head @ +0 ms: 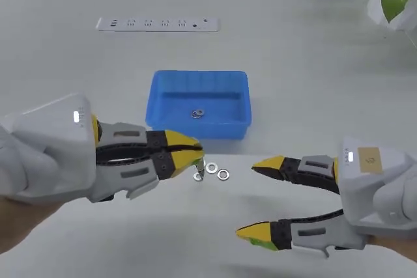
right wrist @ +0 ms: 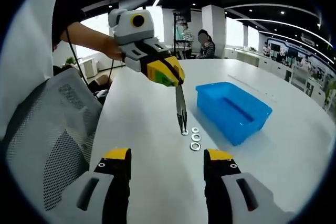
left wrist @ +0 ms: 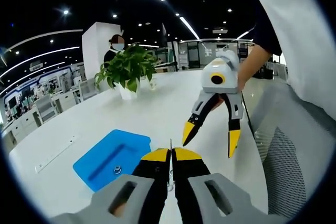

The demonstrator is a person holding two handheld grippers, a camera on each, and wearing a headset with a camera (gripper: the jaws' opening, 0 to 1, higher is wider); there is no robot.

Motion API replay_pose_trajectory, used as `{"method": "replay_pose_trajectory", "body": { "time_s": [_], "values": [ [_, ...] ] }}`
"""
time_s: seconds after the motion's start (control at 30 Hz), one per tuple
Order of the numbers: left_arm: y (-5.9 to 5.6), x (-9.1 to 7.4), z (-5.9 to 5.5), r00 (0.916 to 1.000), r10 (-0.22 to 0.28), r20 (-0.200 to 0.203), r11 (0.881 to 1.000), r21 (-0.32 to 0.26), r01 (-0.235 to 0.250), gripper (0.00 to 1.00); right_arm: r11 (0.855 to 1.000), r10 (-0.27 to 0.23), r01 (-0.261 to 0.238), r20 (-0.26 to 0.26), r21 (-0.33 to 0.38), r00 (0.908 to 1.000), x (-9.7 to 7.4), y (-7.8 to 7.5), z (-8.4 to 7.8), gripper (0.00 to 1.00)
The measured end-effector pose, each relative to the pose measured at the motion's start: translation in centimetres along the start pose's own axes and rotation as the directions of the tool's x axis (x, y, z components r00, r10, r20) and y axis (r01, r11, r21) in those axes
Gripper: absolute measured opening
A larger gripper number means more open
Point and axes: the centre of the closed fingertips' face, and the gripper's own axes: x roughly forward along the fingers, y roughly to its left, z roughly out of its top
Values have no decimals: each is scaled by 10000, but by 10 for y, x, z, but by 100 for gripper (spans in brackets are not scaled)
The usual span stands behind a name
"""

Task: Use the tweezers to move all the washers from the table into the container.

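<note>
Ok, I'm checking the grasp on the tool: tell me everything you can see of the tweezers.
The tweezers are slim, straight, grey and metal-looking, tapering to fine tips. The left gripper is shut on their upper end, so they hang nearly upright, points down. The tips sit at a washer on the white table, before the blue container; whether they pinch it is unclear.

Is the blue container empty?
No, one washer lies on the floor of the blue container in the head view.
</note>
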Motion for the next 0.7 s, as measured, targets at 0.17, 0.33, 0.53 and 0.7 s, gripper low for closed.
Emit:
{"method": "replay_pose_trajectory", "body": {
  "time_s": [0.17,0.33,0.53,0.7],
  "values": [
    [0,0,-5,9999,-79,-147,10000,-52,78,4,10000,-4,4,-55,97,10000,1,0,-2,57],
    [1,-1,-9,9997,-54,-249,10000,-82,52,4,9999,19,-18,-66,141,10000,3,1,-3,57],
    [2,0,-9,9993,-189,-320,9984,-544,171,4,9997,131,-130,-56,187,9999,10,2,0,57],
    [3,0,-9,9978,-500,-434,9946,-933,457,5,9995,274,-277,162,152,9995,22,-7,13,56]
  ]
}}
